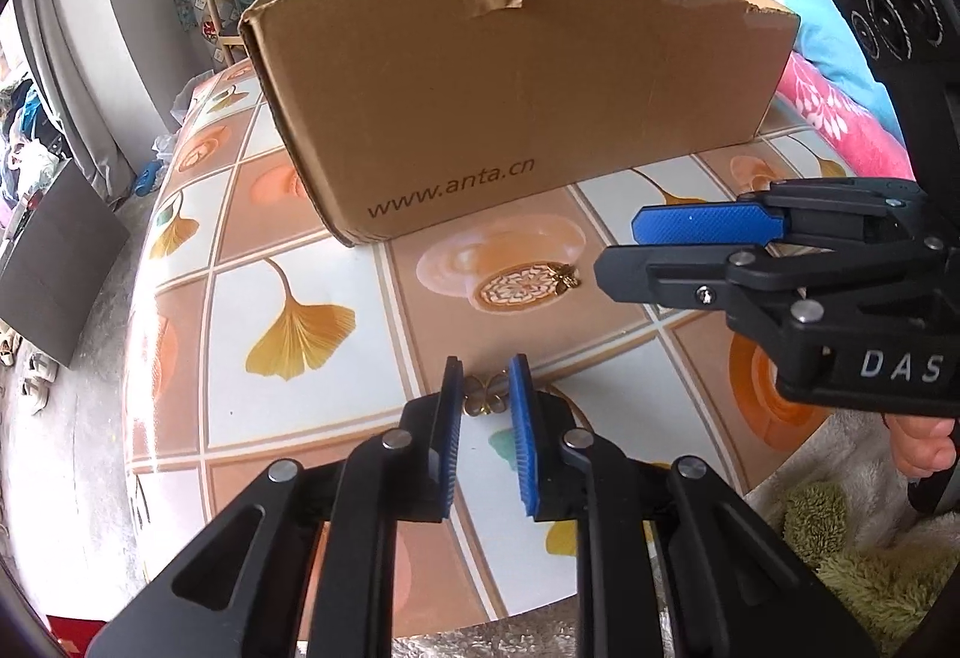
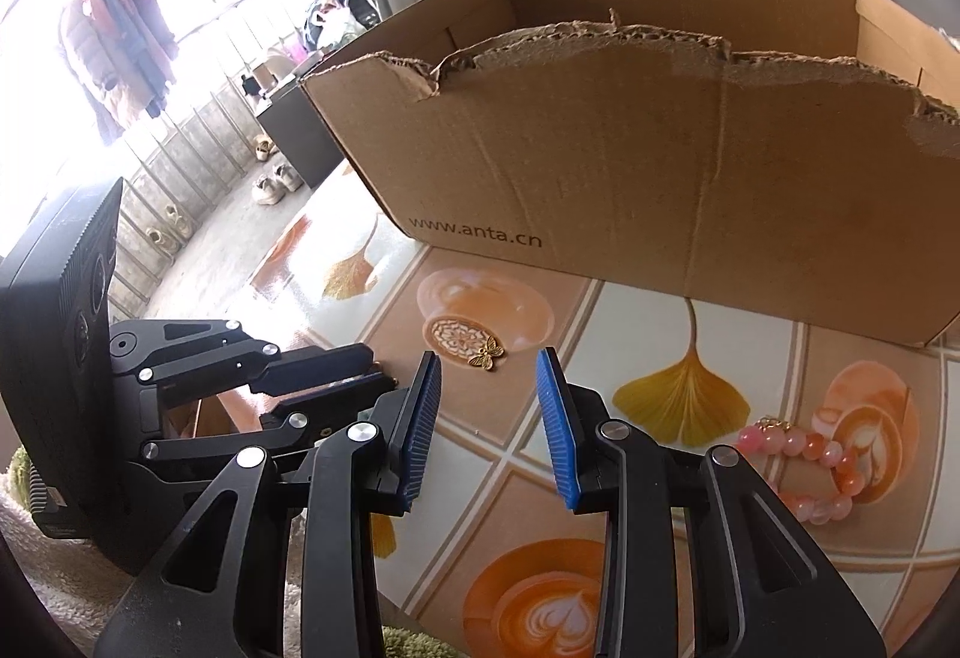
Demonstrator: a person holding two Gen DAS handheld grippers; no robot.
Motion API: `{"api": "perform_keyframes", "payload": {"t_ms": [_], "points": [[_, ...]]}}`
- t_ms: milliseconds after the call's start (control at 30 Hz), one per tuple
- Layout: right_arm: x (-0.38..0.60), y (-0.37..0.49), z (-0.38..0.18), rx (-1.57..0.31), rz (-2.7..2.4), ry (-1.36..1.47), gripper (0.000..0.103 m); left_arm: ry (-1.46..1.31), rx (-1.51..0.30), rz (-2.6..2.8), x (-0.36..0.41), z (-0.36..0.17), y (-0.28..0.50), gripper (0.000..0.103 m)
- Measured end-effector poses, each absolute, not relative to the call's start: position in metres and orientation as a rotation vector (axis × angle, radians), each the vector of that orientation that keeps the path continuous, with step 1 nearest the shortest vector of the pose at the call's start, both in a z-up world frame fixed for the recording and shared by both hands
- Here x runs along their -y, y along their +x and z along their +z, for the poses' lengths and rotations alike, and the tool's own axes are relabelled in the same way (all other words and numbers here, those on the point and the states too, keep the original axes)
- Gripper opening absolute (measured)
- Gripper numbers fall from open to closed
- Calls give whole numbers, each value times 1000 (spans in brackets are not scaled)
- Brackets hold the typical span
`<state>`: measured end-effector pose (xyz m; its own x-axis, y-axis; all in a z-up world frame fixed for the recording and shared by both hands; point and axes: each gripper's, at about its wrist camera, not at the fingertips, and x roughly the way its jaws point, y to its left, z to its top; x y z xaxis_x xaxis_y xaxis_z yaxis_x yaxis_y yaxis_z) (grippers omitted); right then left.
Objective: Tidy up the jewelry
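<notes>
1. A small gold butterfly charm [image 1: 485, 395] lies flat on the table [image 1: 312, 274] near its front edge, between the fingertips of the left gripper [image 1: 486, 388].
2. That gripper's jaws stand narrowly parted around the charm; a slim gap shows on each side, so the blue pads do not appear to press on it.
3. A second gold butterfly charm [image 2: 487, 353] rests farther in, toward the middle of the table, on a printed coffee cup just short of the cardboard box [image 2: 630, 166].
4. The right gripper [image 2: 489, 358] hangs near this one with its jaws moderately open and nothing between them; the charm lies just ahead of the tips.
5. A pink bead bracelet [image 2: 822, 460] sits toward the table's right edge, well apart from both charms.
6. The step in hand looks like picking up the charms, probably to drop them in the open box.
7. Next, each gripper likely needs to settle lower and close squarely, since such thin, flat pieces could slip from under the pads.
</notes>
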<state>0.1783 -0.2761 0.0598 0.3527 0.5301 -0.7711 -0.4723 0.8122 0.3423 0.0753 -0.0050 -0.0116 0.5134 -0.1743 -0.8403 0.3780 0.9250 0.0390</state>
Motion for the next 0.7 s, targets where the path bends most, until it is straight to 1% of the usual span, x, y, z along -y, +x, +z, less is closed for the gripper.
{"api": "perform_keyframes", "payload": {"t_ms": [200,233,267,600,700], "points": [[275,180,62,-1019,636,50,33,230,-964,-354,1,-12,71,15],[274,180,63,-1020,635,47,33,228,-960,-358,0,-11,71,5],[273,181,63,-1020,633,40,33,225,-958,-364,-1,-10,70,3],[255,179,65,-1019,641,-40,33,188,-933,-399,-14,-2,63,3],[252,177,65,-1022,648,-49,33,176,-945,-418,-16,-3,61,7]]}}
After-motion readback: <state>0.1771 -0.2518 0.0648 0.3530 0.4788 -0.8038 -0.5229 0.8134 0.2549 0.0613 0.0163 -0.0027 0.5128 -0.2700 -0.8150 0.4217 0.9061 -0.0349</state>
